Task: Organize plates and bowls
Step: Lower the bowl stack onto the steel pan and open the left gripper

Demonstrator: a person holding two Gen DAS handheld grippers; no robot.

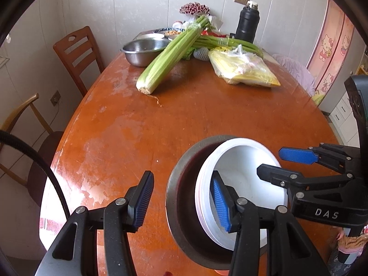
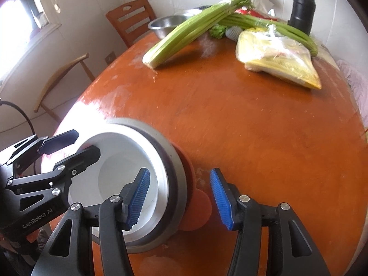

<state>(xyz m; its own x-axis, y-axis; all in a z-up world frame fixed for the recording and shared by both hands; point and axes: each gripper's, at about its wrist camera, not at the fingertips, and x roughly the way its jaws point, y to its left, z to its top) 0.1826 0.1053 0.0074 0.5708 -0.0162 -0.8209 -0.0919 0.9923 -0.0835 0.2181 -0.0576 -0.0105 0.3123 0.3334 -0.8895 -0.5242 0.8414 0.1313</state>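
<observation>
A white bowl (image 1: 241, 161) sits nested inside a grey bowl (image 1: 177, 184) near the front edge of the orange table (image 1: 184, 115). The stack also shows in the right wrist view: white bowl (image 2: 128, 149), grey bowl (image 2: 177, 184), with an orange plate (image 2: 197, 211) under them. My left gripper (image 1: 182, 203) is open and straddles the stack's left rim, one finger inside the white bowl. My right gripper (image 2: 181, 199) is open and straddles the right rim. Each gripper shows in the other's view, left (image 2: 71, 145) and right (image 1: 283, 161).
At the far end lie celery (image 1: 170, 53), a steel bowl (image 1: 142, 50), a bag of yellow food (image 1: 243, 69), green stalks (image 1: 230, 43) and a black flask (image 1: 247, 23). Wooden chairs (image 1: 76, 53) stand at the left. A cable (image 1: 34, 161) hangs left.
</observation>
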